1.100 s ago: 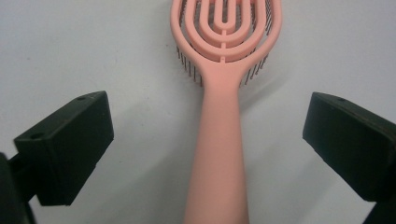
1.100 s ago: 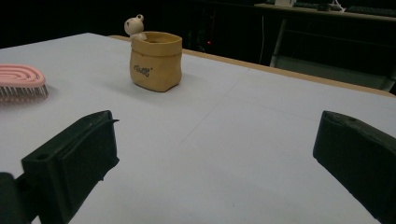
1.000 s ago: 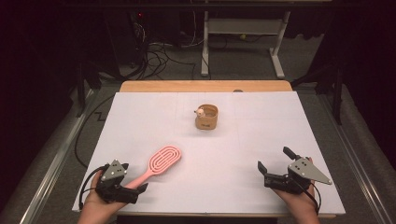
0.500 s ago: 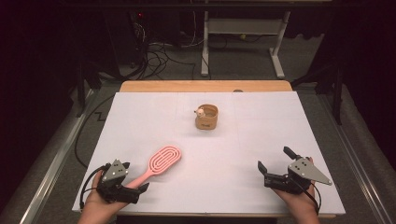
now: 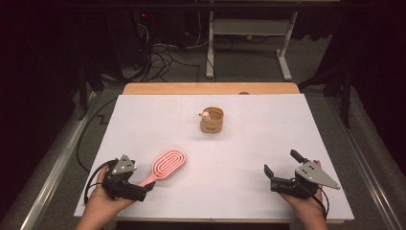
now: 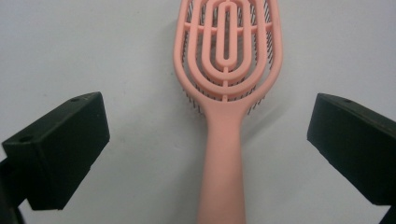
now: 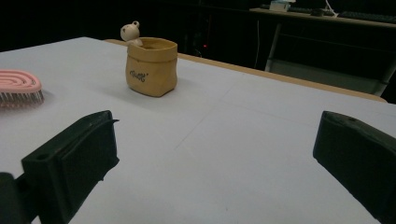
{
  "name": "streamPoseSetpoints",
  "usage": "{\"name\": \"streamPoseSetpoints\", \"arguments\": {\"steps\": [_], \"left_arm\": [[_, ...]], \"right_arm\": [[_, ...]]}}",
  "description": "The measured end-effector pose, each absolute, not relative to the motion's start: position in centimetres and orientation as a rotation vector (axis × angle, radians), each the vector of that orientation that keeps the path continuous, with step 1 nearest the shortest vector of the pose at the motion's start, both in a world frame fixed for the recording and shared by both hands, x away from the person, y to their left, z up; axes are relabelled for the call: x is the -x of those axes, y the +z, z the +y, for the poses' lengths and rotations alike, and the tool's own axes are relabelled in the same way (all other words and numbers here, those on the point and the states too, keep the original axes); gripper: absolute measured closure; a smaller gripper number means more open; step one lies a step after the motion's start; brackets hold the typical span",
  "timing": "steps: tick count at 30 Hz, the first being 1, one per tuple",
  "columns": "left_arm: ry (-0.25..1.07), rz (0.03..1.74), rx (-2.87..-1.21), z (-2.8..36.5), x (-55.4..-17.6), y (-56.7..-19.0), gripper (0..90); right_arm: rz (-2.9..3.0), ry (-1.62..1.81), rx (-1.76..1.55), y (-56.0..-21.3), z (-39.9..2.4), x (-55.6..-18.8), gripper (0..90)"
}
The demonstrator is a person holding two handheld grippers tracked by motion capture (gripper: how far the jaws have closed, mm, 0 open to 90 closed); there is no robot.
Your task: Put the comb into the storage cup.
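Nothing has shifted in the last second — the left gripper [image 6: 205,154] stays wide open astride the brush [image 6: 224,121] handle, ungrasped; the right gripper [image 5: 282,168] waits open, empty.

1. Pink hairbrush [image 6: 227,70]: head tip cut off at the top edge of the left gripper view, handle end at the bottom edge.
2. Lettering on the tan pouch [image 7: 151,66]: too small to read.
3. Pouch contents: hidden, apart from a small figure's [image 7: 130,32] head.

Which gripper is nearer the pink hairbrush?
Left. The left gripper straddles the pink hairbrush handle, jaws open; the right gripper is far across the table.
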State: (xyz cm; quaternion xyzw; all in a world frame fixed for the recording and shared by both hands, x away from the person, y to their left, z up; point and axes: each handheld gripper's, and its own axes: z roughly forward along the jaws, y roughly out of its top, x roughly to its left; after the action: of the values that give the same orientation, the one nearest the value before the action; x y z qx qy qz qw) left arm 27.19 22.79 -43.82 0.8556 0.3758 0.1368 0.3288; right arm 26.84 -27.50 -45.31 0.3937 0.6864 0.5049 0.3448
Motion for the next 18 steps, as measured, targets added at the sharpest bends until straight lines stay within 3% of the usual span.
{"name": "streamPoseSetpoints", "arguments": {"steps": [18], "left_arm": [[0.259, 0.993, -2.353, 19.5, -30.6, -43.7, 0.0]], "right_arm": [[1.770, 1.339, -1.036, -45.1, -27.5, -26.9, 0.5]]}}
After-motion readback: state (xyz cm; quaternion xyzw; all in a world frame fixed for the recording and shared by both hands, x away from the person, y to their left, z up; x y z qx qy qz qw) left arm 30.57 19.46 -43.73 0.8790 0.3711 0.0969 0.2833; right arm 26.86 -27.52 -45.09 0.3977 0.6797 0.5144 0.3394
